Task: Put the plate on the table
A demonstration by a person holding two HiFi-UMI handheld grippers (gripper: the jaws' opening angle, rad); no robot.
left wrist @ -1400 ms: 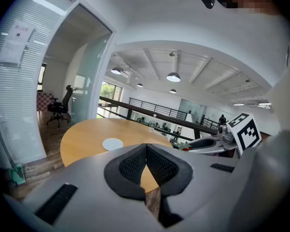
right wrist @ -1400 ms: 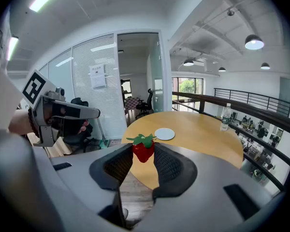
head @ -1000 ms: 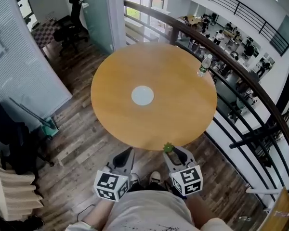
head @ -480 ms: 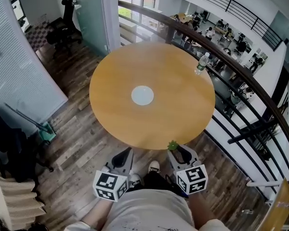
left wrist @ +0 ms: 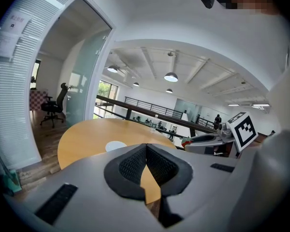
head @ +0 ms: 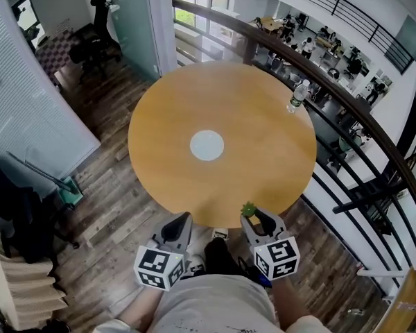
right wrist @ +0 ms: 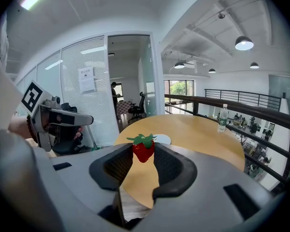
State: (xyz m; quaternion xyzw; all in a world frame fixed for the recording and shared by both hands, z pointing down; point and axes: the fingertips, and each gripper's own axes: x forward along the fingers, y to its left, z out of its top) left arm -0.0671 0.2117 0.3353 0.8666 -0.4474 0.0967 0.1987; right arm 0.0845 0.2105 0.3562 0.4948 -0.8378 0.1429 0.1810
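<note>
A small white plate [head: 206,145] lies flat at the middle of the round wooden table [head: 263,116]; it also shows in the left gripper view [left wrist: 116,146] and the right gripper view [right wrist: 163,139]. Both grippers hover below the table's near edge, in front of the person. My right gripper [head: 250,216] is shut on a red strawberry [right wrist: 143,149] with green leaves, pinched at the jaw tips. My left gripper [head: 182,222] is shut with nothing in it, and its pads [left wrist: 135,164] meet at the tip.
A plastic water bottle [head: 297,96] stands near the table's far right edge. A dark curved railing [head: 347,109] runs behind and right of the table over a lower floor. A black office chair [head: 90,40] stands far left. Wooden floor surrounds the table.
The head view has shifted a little and the table sits slightly nearer in frame. Both grippers hold almost the same place; the strawberry stays in the right gripper.
</note>
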